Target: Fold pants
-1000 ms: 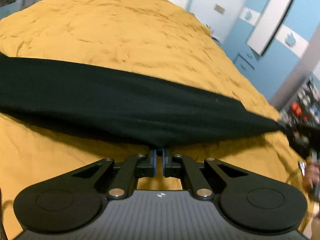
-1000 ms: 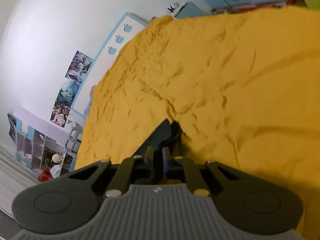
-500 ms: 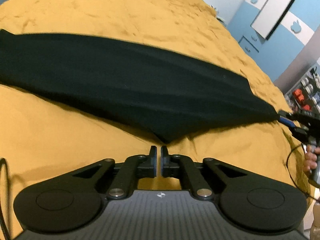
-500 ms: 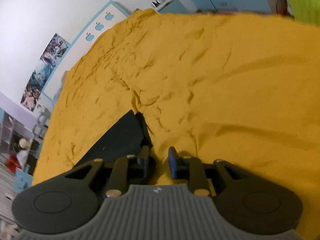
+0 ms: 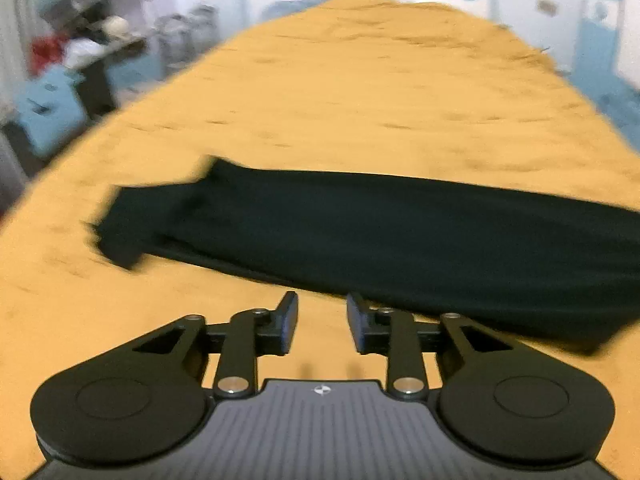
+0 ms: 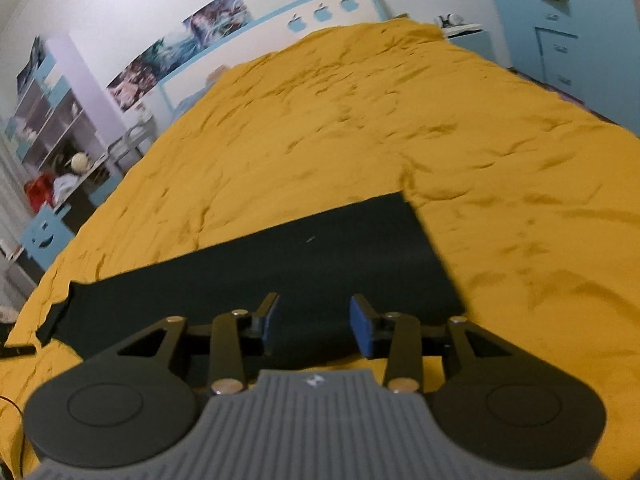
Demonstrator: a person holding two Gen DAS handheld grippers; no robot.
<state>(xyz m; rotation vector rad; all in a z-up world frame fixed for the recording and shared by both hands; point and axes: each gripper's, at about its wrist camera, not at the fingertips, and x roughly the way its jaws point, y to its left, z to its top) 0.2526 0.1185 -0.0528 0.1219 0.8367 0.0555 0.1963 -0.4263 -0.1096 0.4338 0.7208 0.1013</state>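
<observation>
- Since a second ago we've let go on both sides: the left gripper (image 5: 322, 322) was pinching the black cloth's near edge and now hangs released, jaws spread, over bare yellow; the right gripper (image 6: 313, 326) has likewise gone from clenched to wide open.
- The pants (image 5: 380, 240) now lie flat as one long dark band across the middle of the left view, on the yellow bedspread (image 5: 360, 92), already folded lengthwise by our reading.
- In the right view the pants (image 6: 304, 264) run from a square end at centre right down to the lower left, and our right fingers hover above that band, apparently not touching it.
- Risk one: at the left end, middle left of the left view, the layers look offset, one end poking past the other. It's blurred, but a grab there could catch one layer only and skew the fold.
- Risk two: the bedspread is soft and creased right beside the cloth. A low pinch could catch yellow along with black and drag it all.
- Risk three: uneven lifting would swing the band off square.
</observation>
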